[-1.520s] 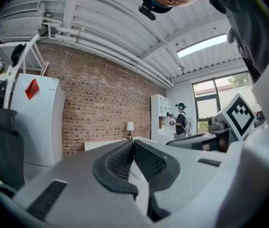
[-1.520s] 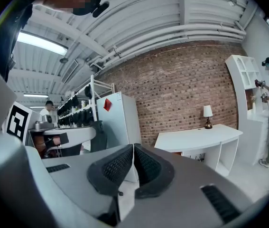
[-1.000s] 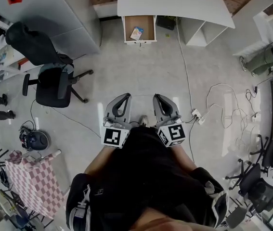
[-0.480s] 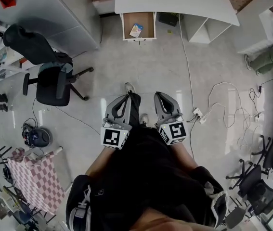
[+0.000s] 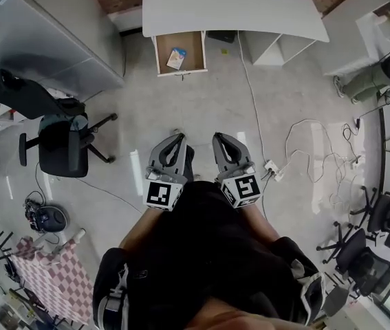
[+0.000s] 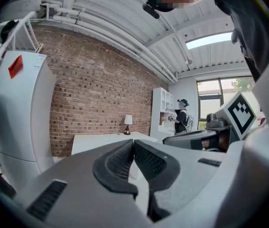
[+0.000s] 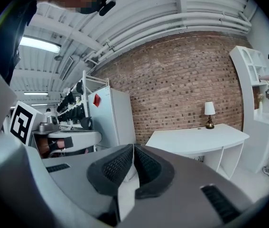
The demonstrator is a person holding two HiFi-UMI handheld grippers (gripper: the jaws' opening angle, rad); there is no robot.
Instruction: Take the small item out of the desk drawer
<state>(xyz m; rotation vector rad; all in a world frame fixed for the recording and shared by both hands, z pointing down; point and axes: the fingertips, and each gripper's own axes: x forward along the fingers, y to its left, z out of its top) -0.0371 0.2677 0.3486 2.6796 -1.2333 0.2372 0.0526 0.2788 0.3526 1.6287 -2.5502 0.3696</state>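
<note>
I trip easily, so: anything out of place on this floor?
The wooden drawer of the white desk stands pulled open, a small blue item inside. Loose white cables and a white power strip sprawl across the floor on the person's right: a possible tripping hazard.

1. Desk [image 5: 236,9]: smooth matt white top; its open drawer [image 5: 193,47] is lined with bare brown board that looks like wood.
2. Wall [image 6: 96,89]: rough red brick.
3. Floor [image 5: 201,108]: pale, smooth, faintly glossy.
4. Left gripper [image 5: 178,138] and right gripper [image 5: 217,137]: matt grey plastic; pads [image 6: 118,160] black and finely ribbed.
5. Checked cloth [image 5: 43,280]: pink and white woven fabric.
</note>
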